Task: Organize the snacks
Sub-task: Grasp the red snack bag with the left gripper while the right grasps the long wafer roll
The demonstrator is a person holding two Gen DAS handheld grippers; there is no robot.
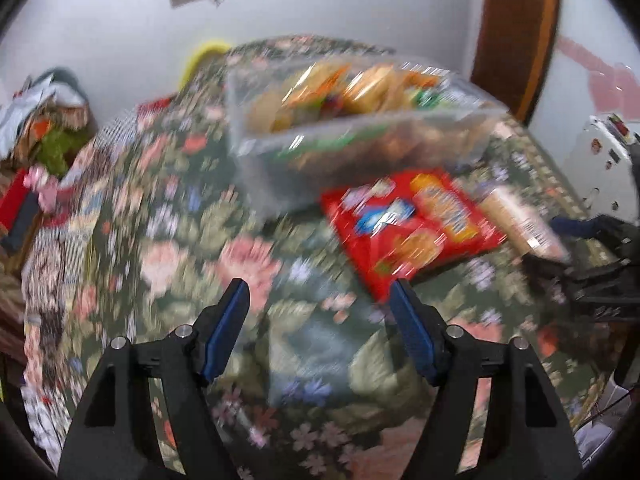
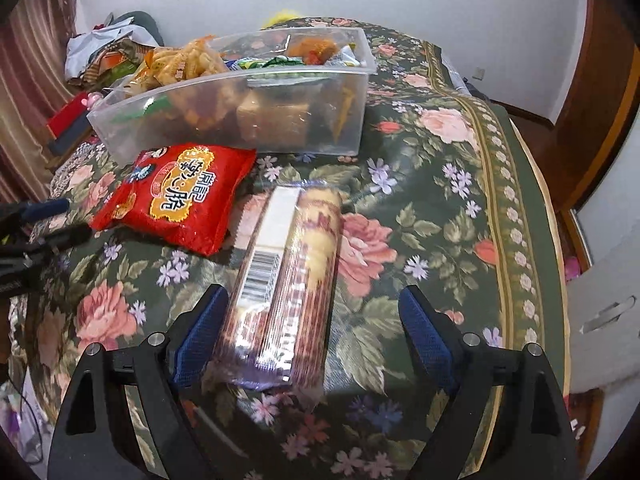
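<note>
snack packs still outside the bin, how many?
2: red crinkly snack bag beside the clear plastic bin; long clear-wrapped biscuit roll between the open right gripper fingers. None visibly hidden.

Each camera sits behind its own tongs and looks forward and down onto the tabletop (image 1: 160,184). The left view is motion-blurred and faces the bin (image 1: 360,140) from the near left. The right view sits close above the biscuit pack (image 2: 288,280). Both views share the bin (image 2: 240,120), the red bag (image 1: 412,220) (image 2: 176,196) and the biscuit pack (image 1: 520,220).
</note>
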